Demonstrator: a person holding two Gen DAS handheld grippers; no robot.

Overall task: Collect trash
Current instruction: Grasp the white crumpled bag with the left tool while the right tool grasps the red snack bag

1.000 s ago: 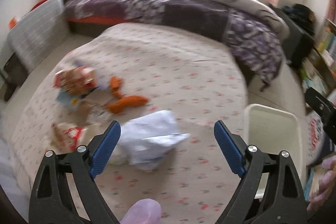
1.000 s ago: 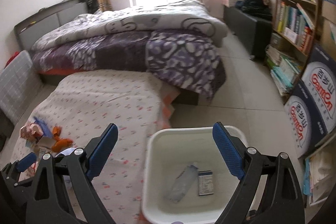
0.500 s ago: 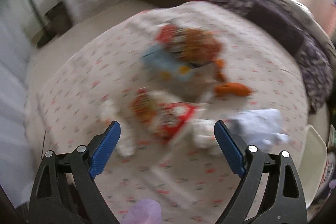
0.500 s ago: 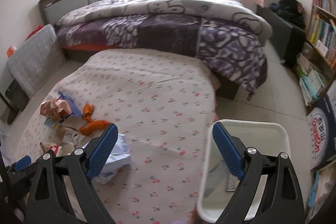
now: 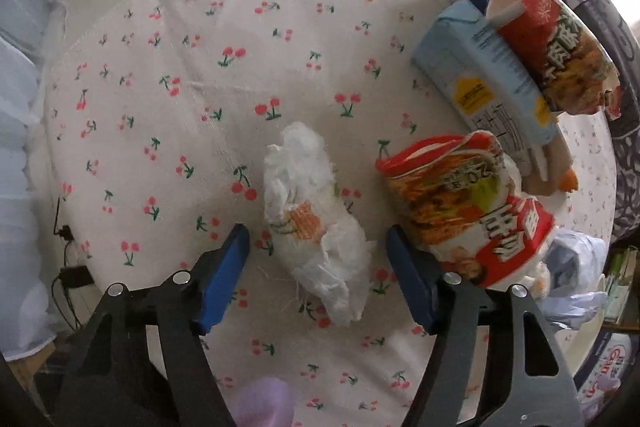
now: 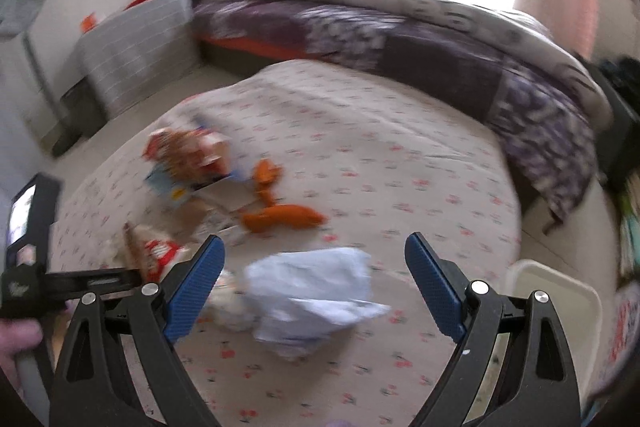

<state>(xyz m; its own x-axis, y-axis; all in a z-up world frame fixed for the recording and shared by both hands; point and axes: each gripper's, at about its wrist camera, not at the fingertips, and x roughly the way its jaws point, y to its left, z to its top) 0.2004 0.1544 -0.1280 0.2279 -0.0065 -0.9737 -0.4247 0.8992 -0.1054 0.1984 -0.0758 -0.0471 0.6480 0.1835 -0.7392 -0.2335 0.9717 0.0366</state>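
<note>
Tissue (image 5: 316, 219), a soft, light, scrunched wad on the cloth (image 5: 192, 75), lies at 12 o'clock between the wide-open left gripper (image 5: 318, 265) fingers, looks easy to squash, and is best pinched across its fat middle, while the right gripper (image 6: 314, 283) hangs open too.

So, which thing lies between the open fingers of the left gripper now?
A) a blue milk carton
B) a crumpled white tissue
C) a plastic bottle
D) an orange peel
B: in the left wrist view the crumpled white tissue lies on the cherry-print sheet between the open blue fingers of the left gripper.
</note>
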